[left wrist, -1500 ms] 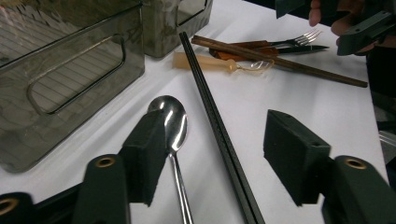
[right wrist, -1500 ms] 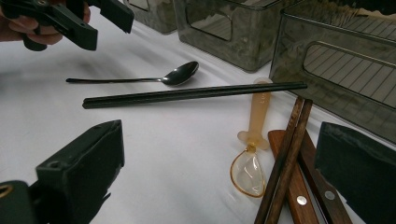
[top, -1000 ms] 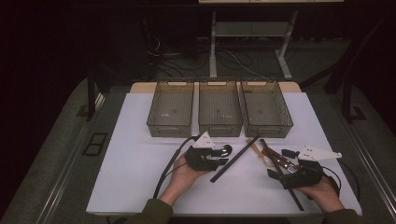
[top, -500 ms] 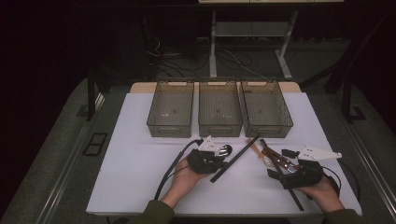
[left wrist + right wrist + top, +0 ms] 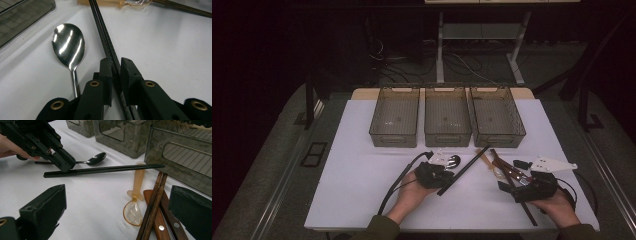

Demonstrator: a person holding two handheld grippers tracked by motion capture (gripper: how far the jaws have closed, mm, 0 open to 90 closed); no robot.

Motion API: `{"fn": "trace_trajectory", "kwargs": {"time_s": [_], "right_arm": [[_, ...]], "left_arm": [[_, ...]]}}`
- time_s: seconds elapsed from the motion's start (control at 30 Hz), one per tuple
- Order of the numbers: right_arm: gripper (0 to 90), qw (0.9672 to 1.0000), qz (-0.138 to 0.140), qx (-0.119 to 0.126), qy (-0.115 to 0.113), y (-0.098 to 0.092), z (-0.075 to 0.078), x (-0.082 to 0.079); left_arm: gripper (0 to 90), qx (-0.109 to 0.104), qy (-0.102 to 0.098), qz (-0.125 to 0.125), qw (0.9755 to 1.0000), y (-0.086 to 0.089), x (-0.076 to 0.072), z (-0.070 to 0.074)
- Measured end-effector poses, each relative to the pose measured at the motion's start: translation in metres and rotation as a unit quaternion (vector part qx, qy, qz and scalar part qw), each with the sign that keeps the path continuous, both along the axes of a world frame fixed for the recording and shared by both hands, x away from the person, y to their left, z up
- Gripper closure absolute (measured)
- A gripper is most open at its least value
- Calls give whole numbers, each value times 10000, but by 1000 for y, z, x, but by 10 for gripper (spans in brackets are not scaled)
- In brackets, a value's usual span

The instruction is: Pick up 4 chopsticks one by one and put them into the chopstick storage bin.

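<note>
From the high view, you had your left gripper (image 5: 447,172) low over the white bench (image 5: 357,195), set across a pair of black chopsticks (image 5: 469,165) that ran away from it toward the right-hand bin (image 5: 497,117), while your right gripper (image 5: 522,190) rested beside it among the wooden-handled utensils (image 5: 507,170); all three bins stood beyond both grippers and looked bare, so I judge none of the sorting had been done. In the left gripper view, your jaws had just been closing and stood narrow, the pads (image 5: 107,72) pressed on either side of the black chopsticks (image 5: 105,40), which ran straight ahead between them; a metal spoon (image 5: 68,47) lay just left of the gripper, untouched, bowl away from you. In the right gripper view, your own jaws stood wide with nothing between them; ahead lay an amber plastic spoon (image 5: 136,197) and brown chopsticks (image 5: 152,205) on a wooden-handled knife (image 5: 160,225), and farther off your left gripper (image 5: 62,160) pinched the black chopsticks (image 5: 112,169) near their end, which seemed to rest level on the bench. As I read it, the grasp was made; the lift and the carry to a bin were left, and so was everything else.
</note>
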State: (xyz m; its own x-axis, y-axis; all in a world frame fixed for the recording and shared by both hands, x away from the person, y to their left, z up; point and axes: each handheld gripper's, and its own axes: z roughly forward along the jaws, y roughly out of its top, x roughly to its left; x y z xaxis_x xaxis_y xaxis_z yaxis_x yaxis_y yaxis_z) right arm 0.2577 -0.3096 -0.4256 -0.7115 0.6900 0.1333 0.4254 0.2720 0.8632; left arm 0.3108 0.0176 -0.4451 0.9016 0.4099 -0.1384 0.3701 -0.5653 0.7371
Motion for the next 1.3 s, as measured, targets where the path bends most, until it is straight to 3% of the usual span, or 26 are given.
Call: {"fn": "trace_trajectory", "kwargs": {"time_s": [0.4, 0.67, 1.03, 1.1, 1.3], "right_arm": [[20, 10000, 8, -15, 3, 0, 0, 0], [21, 10000, 13, -11, 3, 0, 0, 0], [21, 10000, 25, -18, 7, 0, 0, 0], [21, 10000, 33, -20, 11, 0, 0, 0], [21, 10000, 34, -17, 9, 0, 0, 0]], "left_arm": [[787, 97, 20, 63, 9999, -1, 1, -2], [785, 204, -68, 40, 9998, -1, 3, -5], [805, 126, -35, 289, 9995, -3, -1, -7], [808, 221, -63, 249, 9994, -2, 0, -7], [820, 198, -53, 380, 9991, -3, -1, -7]]}}
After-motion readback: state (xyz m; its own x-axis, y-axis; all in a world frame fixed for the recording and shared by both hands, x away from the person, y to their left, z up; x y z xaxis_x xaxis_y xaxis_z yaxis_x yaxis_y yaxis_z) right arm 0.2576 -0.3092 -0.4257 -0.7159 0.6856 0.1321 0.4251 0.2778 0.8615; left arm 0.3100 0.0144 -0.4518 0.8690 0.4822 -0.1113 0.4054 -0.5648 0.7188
